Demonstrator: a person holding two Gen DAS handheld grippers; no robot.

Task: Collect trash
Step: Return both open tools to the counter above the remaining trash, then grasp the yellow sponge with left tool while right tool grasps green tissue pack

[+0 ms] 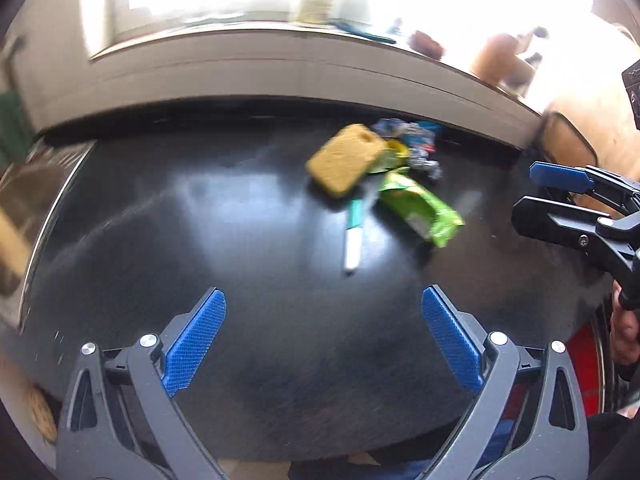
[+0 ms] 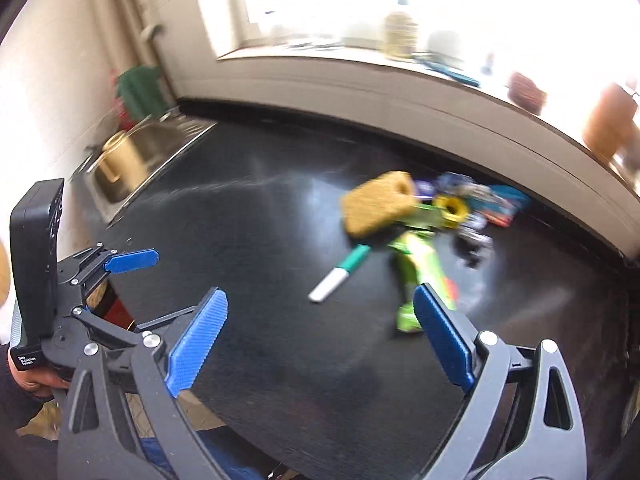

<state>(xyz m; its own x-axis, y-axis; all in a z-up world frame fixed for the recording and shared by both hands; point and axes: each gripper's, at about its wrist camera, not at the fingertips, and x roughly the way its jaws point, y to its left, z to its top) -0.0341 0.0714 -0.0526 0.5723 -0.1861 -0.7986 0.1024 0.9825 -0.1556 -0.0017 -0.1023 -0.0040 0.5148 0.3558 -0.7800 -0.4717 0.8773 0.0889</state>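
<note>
A pile of trash lies on the black countertop [image 1: 200, 240]: a yellow sponge [image 1: 345, 161], a green wrapper [image 1: 420, 206], a green-and-white marker [image 1: 354, 236], a yellow tape roll [image 1: 398, 149] and blue crumpled wrappers [image 1: 412, 134]. The same sponge [image 2: 378, 203], wrapper [image 2: 420, 276], marker [image 2: 340, 274] and tape roll [image 2: 452, 209] show in the right wrist view. My left gripper [image 1: 323, 312] is open and empty, above the counter short of the pile. My right gripper [image 2: 320, 312] is open and empty, its right finger over the green wrapper's near end.
A steel sink [image 2: 136, 152] with a brass pot sits at the counter's left end. A windowsill [image 1: 280, 64] with bottles and jars runs behind the counter. The right gripper [image 1: 560, 196] shows at the right edge of the left wrist view.
</note>
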